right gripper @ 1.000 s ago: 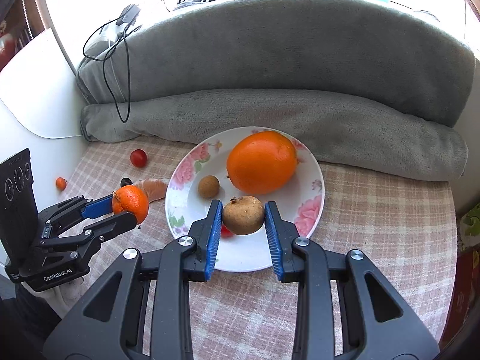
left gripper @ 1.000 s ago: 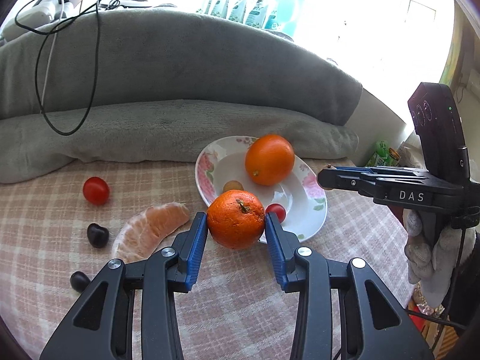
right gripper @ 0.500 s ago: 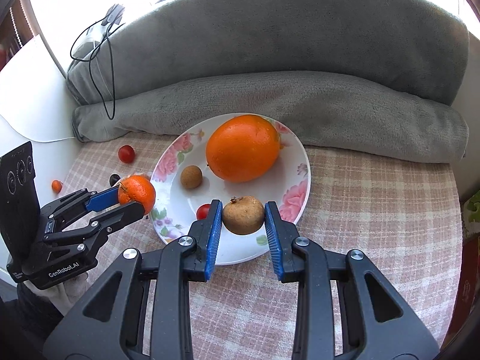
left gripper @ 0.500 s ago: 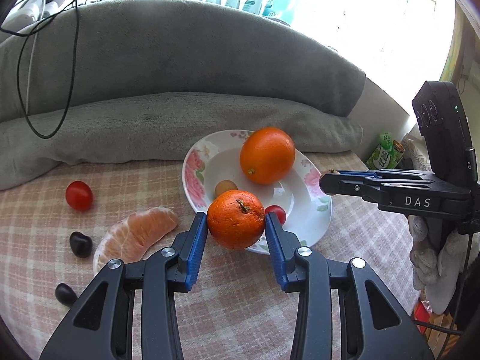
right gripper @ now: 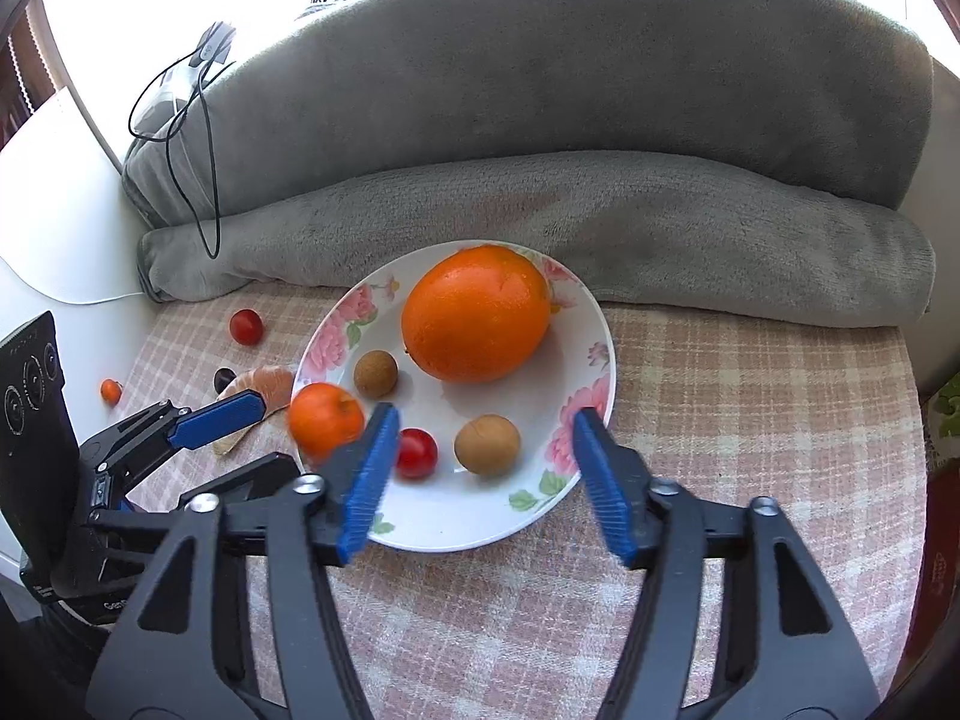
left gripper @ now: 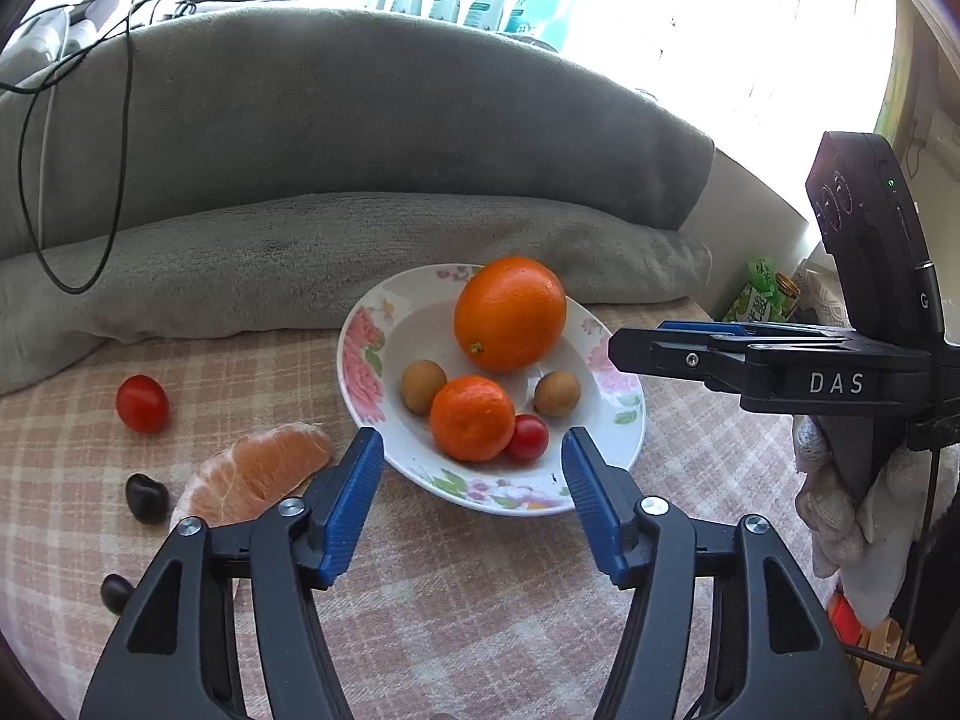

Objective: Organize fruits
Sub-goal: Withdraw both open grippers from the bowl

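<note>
Two tongs: both stood wide, jaws just opened, nothing pressed between the pads.
Left tongs [left gripper: 468, 468]: hovered over the plate's near rim at 6 o'clock; the mandarin lay free just beyond the gap, touching neither pad.
Right tongs [right gripper: 483, 474]: hovered over the plate's near side; the brown fruit lay free between and just past the pads, apart from both.
Plate [left gripper: 360, 360]: white with pink flowers, on the checked desk [left gripper: 468, 600] cloth, in front of a grey blanket [left gripper: 336, 126].
Mandarin [left gripper: 472, 418]: on the plate, near its 7 o'clock side, touching a red cherry tomato [left gripper: 527, 437] at its 4 o'clock.
Brown fruit [right gripper: 486, 444]: on the plate toward 5 o'clock, right of the cherry tomato.
Large orange [left gripper: 509, 313]: at the plate's 12 o'clock.
Second brown fruit [left gripper: 423, 384]: at the mandarin's 10 o'clock, on the plate.
Off the plate: a peeled orange half [left gripper: 252, 480], a loose tomato [left gripper: 141, 403] and two dark fruits [left gripper: 146, 497] lay on the cloth toward 9 o'clock.
</note>
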The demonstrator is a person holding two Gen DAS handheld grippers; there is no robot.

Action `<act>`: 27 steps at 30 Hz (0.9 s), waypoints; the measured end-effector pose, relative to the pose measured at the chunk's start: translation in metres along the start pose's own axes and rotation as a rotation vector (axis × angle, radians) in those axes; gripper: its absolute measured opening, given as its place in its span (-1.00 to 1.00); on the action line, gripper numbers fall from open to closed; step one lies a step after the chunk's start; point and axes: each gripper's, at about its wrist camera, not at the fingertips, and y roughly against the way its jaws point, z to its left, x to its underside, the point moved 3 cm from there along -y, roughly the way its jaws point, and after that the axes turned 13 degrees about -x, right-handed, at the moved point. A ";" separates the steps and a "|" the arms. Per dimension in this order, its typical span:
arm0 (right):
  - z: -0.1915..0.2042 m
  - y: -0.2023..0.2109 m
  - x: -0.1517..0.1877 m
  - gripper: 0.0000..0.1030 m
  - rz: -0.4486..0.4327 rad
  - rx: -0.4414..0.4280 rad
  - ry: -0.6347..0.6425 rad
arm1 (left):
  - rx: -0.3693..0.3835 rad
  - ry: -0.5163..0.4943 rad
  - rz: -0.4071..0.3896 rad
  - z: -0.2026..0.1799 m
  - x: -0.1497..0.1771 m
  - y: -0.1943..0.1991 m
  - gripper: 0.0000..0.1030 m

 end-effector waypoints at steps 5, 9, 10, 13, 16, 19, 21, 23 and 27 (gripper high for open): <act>-0.001 0.006 -0.004 0.72 -0.025 0.012 -0.002 | -0.004 -0.010 -0.007 -0.001 0.000 0.004 0.48; 0.001 0.007 -0.005 0.77 -0.031 -0.002 -0.007 | -0.013 -0.004 -0.008 -0.001 0.001 0.005 0.53; 0.002 0.007 -0.005 0.78 -0.030 -0.002 -0.006 | -0.013 -0.004 -0.009 -0.001 0.001 0.006 0.53; 0.007 0.009 -0.006 0.80 -0.034 0.003 0.007 | -0.018 0.003 -0.017 0.001 0.001 0.010 0.53; 0.011 0.012 -0.007 0.80 -0.044 0.000 0.014 | -0.019 0.008 -0.026 0.004 0.000 0.015 0.53; 0.016 0.014 -0.008 0.80 -0.052 -0.008 0.017 | -0.024 0.014 -0.034 0.009 0.000 0.021 0.53; 0.020 0.015 -0.009 0.80 -0.056 -0.014 0.020 | -0.030 0.022 -0.043 0.013 0.000 0.026 0.53; 0.024 0.016 -0.011 0.80 -0.060 -0.020 0.026 | -0.036 0.030 -0.053 0.019 0.000 0.032 0.53; 0.036 0.016 -0.013 0.80 -0.064 -0.032 0.045 | -0.056 0.046 -0.073 0.031 0.000 0.045 0.53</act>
